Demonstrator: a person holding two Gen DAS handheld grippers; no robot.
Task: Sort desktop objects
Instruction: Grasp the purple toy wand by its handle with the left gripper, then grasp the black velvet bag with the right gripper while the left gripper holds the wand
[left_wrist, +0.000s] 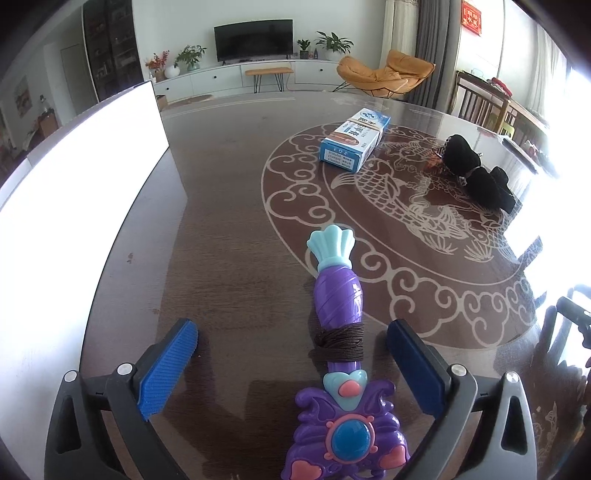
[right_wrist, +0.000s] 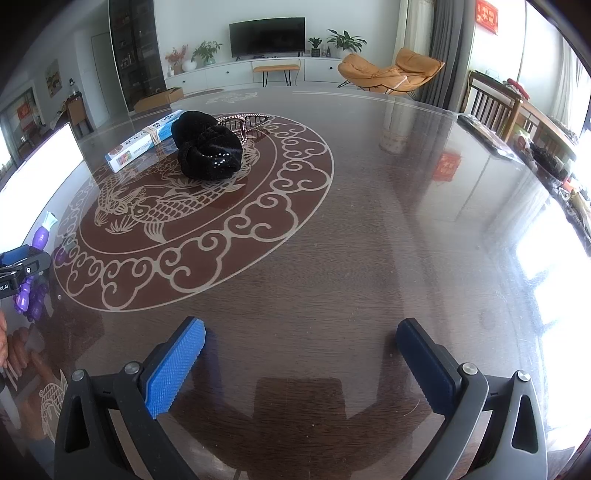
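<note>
Left wrist view: a bright white board (left_wrist: 85, 177) stands at the left. The left hand-held gripper (left_wrist: 291, 338) is spread wide, and the purple toy wand (left_wrist: 338, 295) lies on the desk (left_wrist: 229, 192) between its pads, untouched. Farther right sit a blue box (left_wrist: 356, 138) and a black cloth bundle (left_wrist: 476, 171). The right hand-held gripper (right_wrist: 301, 338) is spread over bare desk.

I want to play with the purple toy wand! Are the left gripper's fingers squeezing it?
No, the left gripper stands wide open, its blue fingers clear of the purple toy wand lying between them.
</note>
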